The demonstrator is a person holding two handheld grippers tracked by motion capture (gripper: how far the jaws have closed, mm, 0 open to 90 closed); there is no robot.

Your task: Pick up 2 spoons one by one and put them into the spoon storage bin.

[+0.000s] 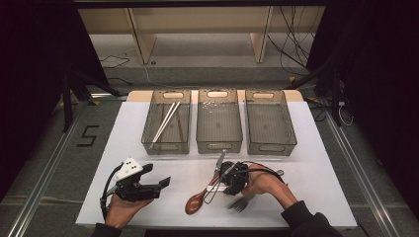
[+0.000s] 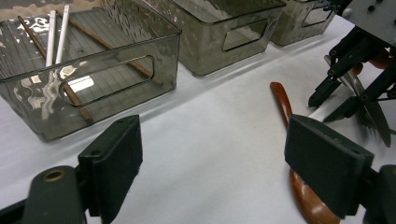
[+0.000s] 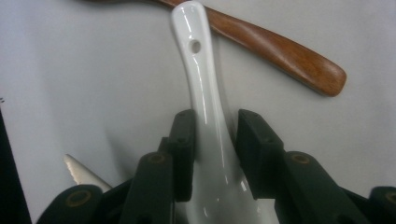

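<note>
White ceramic spoon [image 3: 205,112] is the thing in hand: it lies on the white table [image 1: 306,197] near the front edge, its handle passing between the jaws of the right gripper [image 3: 215,154]. That gripper's pads [image 3: 184,154] stand close on either side of the handle, narrowed around it; whether they press on it I cannot tell. A small hole pierces the handle's far end, which lies across or against a brown wooden spoon [image 3: 280,51].

Going from largest to smallest: the table carries three clear smoky plastic bins [image 1: 219,121] in a row along its far side. The left bin [image 1: 165,123] holds two white chopsticks [image 1: 165,121] and brown wooden ones [image 2: 112,46]. The middle bin and the right bin [image 1: 271,123] show no contents that I can make out.

Left gripper [image 2: 212,158] is held by the person's left hand [image 1: 121,210] near the table's front left corner, its jaws spread wide and holding nothing. Right hand [image 1: 264,185] holds the other gripper over the cutlery. There lie the wooden spoon, a metal knife [image 1: 219,160] with a serrated tip, and a fork [image 1: 240,204], blurred, near the front edge.
</note>
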